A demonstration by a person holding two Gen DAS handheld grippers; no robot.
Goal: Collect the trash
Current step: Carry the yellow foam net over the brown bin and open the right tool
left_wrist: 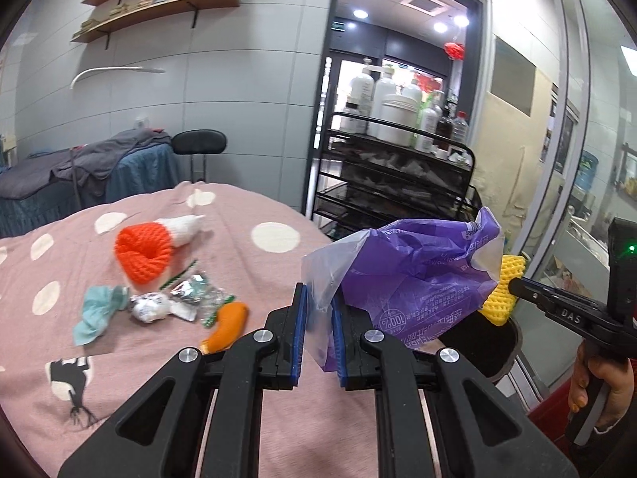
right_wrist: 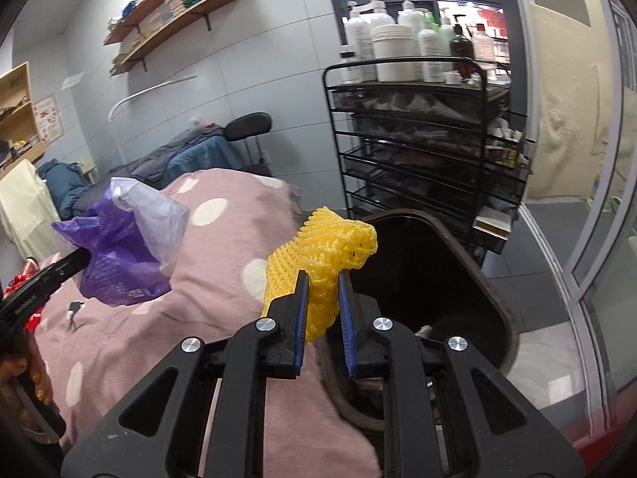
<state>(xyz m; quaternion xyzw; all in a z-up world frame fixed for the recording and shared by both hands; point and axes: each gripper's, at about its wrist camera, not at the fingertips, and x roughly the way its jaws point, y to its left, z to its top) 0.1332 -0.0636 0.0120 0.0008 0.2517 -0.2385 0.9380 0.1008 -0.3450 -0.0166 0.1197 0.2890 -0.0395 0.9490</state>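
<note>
My left gripper is shut on a purple plastic bag and holds it above the bed's right edge; the bag also shows in the right wrist view. My right gripper is shut on a yellow foam net and holds it at the near rim of a dark bin. In the left wrist view the yellow foam net sits just right of the bag, above the bin. Trash lies on the pink dotted bedspread: an orange foam net, a teal wrapper, crumpled foil, an orange piece.
A black wire trolley with white bottles stands behind the bin. A white bottle lies beside the orange net. A black stool and a second bed with grey covers stand at the back. A glass partition is on the right.
</note>
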